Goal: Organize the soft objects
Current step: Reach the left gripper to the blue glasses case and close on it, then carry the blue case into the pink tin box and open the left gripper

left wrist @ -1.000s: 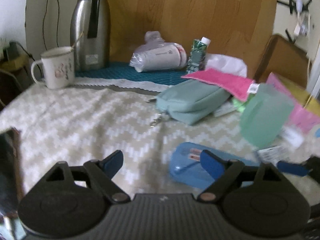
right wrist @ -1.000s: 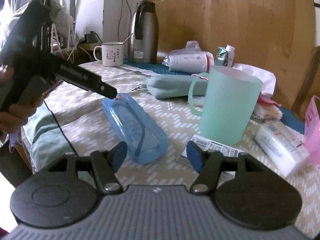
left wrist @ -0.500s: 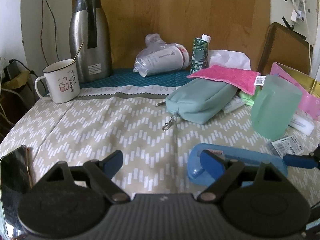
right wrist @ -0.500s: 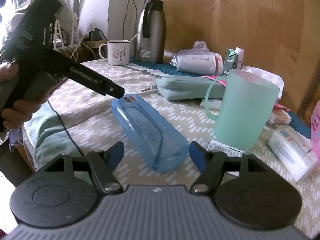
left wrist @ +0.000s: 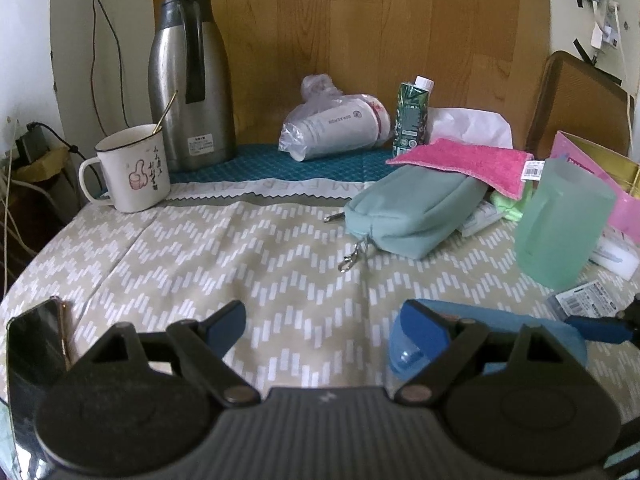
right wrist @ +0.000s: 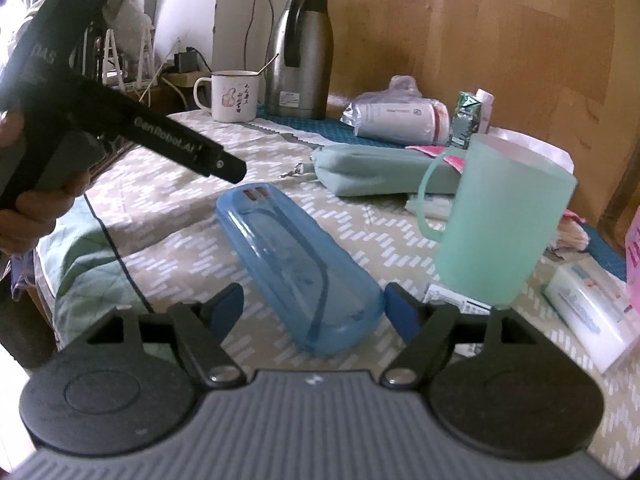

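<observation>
A teal zip pouch (left wrist: 408, 208) lies mid-table with a pink cloth (left wrist: 464, 160) draped over its far end; the pouch (right wrist: 372, 172) also shows in the right wrist view. My left gripper (left wrist: 322, 324) is open over bare tablecloth, nothing between its fingers. My right gripper (right wrist: 314, 306) is open and its jaws are still opening. The near end of a clear blue plastic case (right wrist: 296, 260) lies between them, and the pads do not press it. A mint cup (right wrist: 496, 224) stands just right of the case. A white tissue pack (right wrist: 588, 312) lies further right.
At the back stand a steel flask (left wrist: 188, 84), an enamel mug (left wrist: 132, 172), bagged white cups (left wrist: 336, 128) and a carton (left wrist: 412, 116). A phone (left wrist: 36, 344) lies at the left edge. A pink box (left wrist: 592, 168) is far right. A hand holds the left gripper (right wrist: 224, 166) above the case's far end.
My right gripper has edged forward and its fingers have spread, so the blue case's near end now lies between them. The left wrist view has steadied from blur and shifted slightly.
</observation>
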Demonstrator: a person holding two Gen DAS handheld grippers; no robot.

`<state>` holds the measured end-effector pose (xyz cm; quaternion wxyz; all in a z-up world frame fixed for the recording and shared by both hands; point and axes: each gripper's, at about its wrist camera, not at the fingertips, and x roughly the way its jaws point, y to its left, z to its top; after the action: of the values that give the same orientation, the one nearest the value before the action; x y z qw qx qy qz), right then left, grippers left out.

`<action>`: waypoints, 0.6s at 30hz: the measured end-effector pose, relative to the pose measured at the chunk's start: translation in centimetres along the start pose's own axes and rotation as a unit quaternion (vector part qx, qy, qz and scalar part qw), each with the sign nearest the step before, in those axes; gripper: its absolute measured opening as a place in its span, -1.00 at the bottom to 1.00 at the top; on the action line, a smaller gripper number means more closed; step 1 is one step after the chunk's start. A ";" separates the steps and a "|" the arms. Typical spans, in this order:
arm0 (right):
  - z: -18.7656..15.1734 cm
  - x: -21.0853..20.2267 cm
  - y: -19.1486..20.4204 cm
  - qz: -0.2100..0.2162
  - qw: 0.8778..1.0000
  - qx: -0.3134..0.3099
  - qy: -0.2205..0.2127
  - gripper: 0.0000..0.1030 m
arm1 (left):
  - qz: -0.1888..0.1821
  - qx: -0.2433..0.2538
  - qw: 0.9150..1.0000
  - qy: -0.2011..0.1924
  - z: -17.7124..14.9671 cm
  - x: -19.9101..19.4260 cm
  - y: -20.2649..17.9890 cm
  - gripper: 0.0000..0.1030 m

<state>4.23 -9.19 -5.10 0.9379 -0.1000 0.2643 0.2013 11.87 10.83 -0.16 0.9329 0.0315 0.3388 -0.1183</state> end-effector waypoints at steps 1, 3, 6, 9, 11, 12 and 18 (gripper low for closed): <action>-0.1 0.2 -0.1 0.001 1.000 0.000 0.004 0.54 | -0.008 -0.007 1.000 -0.002 0.0 -0.1 0.2 0.78; -0.3 0.7 -0.5 0.006 1.000 0.013 0.015 0.55 | -0.031 -0.031 0.999 -0.009 0.2 -0.4 0.8 0.89; -0.1 1.0 -1.1 0.019 0.999 0.031 0.015 0.53 | -0.068 -0.039 0.997 -0.009 0.3 0.0 0.4 0.88; -0.2 0.7 -1.1 0.028 0.999 0.033 0.012 0.29 | -0.103 -0.034 0.994 0.017 0.0 1.4 -1.1 0.41; -0.6 -0.3 -1.2 0.038 0.999 0.035 0.013 0.23 | -0.155 -0.042 0.986 0.037 -0.3 1.1 -1.9 0.28; -1.0 -1.0 -1.3 0.043 0.998 0.032 0.014 0.22 | -0.154 -0.038 0.986 0.041 -0.5 0.7 -2.4 0.26; -6.1 -8.1 -4.2 0.031 0.999 0.033 0.005 0.23 | -0.196 -0.003 0.979 0.052 -3.4 -1.7 -9.5 0.31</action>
<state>-3.06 -17.41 -5.58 0.9326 -0.0612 0.2784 0.2213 6.22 2.46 -1.51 0.8729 -0.0325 0.3868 -0.2955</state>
